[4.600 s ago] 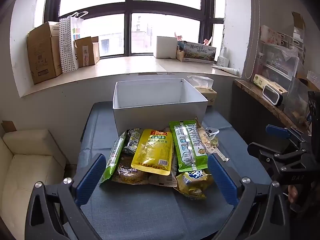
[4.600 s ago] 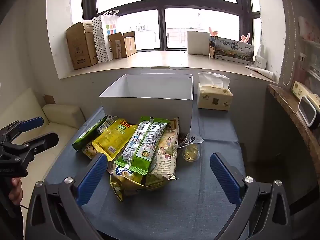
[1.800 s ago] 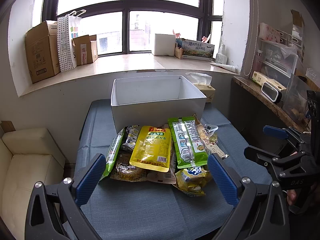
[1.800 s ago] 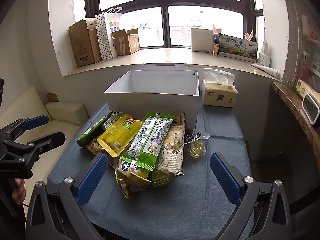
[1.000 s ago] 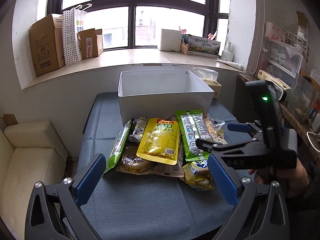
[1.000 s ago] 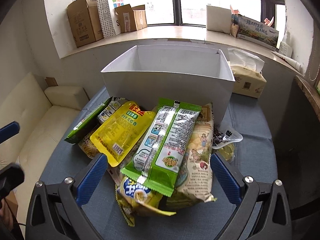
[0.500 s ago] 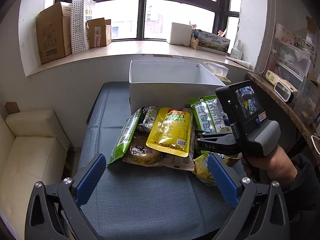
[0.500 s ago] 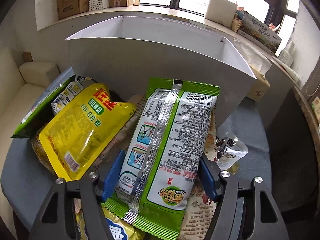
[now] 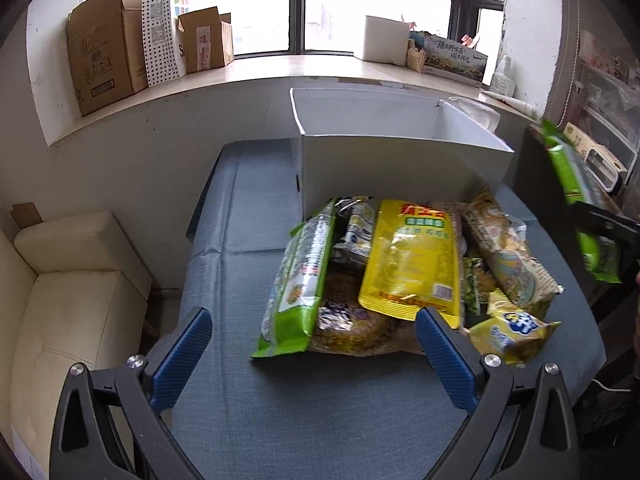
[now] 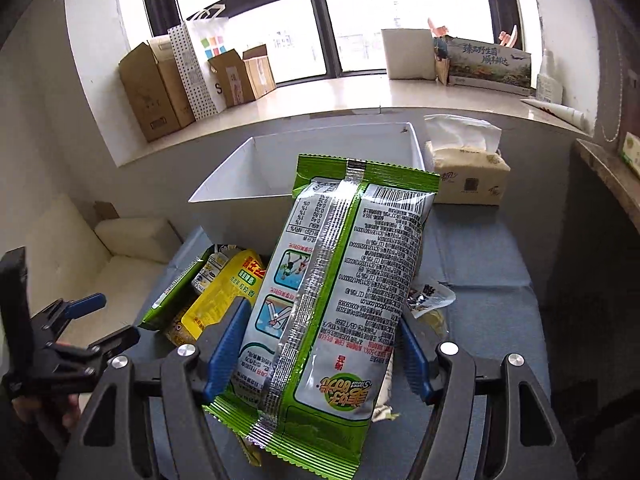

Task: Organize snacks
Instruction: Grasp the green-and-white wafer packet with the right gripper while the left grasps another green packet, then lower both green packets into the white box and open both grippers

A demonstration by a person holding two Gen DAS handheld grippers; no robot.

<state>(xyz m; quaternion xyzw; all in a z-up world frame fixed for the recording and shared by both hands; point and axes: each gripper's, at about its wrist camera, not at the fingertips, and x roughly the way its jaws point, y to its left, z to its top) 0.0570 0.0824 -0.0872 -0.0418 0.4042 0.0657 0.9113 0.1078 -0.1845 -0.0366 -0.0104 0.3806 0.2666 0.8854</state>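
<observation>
My right gripper (image 10: 320,344) is shut on a green and white snack pack (image 10: 340,280) and holds it lifted above the pile, in front of the open white box (image 10: 280,164). The same pack (image 9: 568,168) shows at the right edge of the left wrist view, held up in the right gripper (image 9: 600,224). My left gripper (image 9: 312,348) is open and empty, low over the blue table, just in front of the snack pile: a yellow pouch (image 9: 412,260), a green pack (image 9: 300,276), a beige pack (image 9: 504,252) and a small yellow bag (image 9: 508,332). The white box (image 9: 400,160) stands behind the pile.
A tissue box (image 10: 468,172) stands right of the white box. Cardboard boxes (image 9: 104,60) and a paper bag (image 9: 160,24) line the window sill. A cream sofa (image 9: 52,300) is left of the table (image 9: 240,280). A shelf with clutter (image 9: 600,120) is at the right.
My right gripper has closed on the green and white pack and lifted it off the pile, toward the right. My left gripper has shifted left and closer to the pile.
</observation>
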